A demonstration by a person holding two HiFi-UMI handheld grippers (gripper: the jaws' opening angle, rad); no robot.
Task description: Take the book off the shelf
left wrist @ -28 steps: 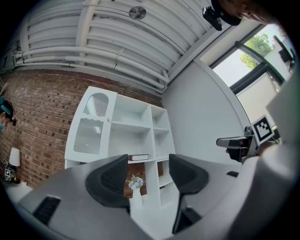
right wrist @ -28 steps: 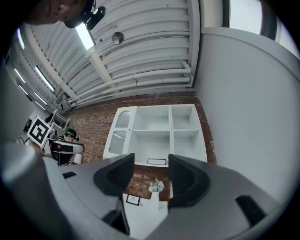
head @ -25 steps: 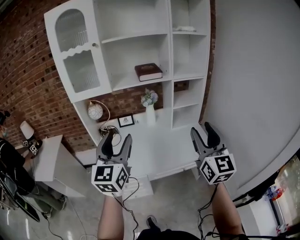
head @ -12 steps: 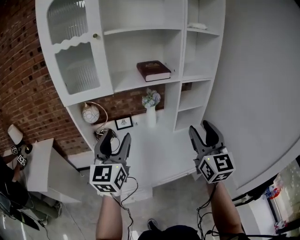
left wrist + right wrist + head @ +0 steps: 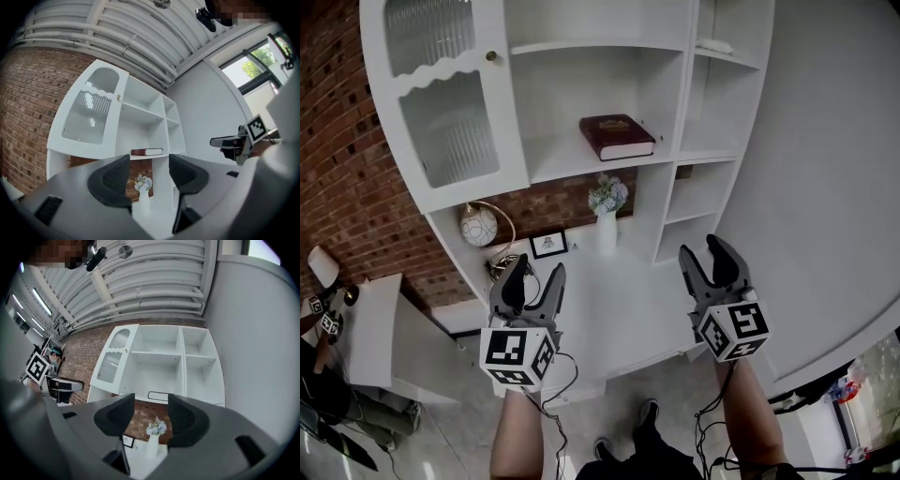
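Observation:
A dark red book (image 5: 617, 137) lies flat on a middle shelf of the white shelf unit (image 5: 581, 56); it also shows as a thin dark spine in the left gripper view (image 5: 146, 152) and the right gripper view (image 5: 158, 396). My left gripper (image 5: 530, 276) is held low at the left, open and empty, well short of the shelf. At the right my right gripper (image 5: 710, 256) is level with it, open too, nothing between its jaws. Both point toward the shelf unit.
A white vase with pale flowers (image 5: 607, 211) stands on the white desk top (image 5: 619, 309) below the book. A globe lamp (image 5: 478, 226) and small framed picture (image 5: 548, 245) sit at the left. A glass cabinet door (image 5: 441, 103) and brick wall (image 5: 337, 169) lie left.
The view has drawn closer to the shelf unit and swung left; the book sits higher and larger. Both grippers keep their places and stay open.

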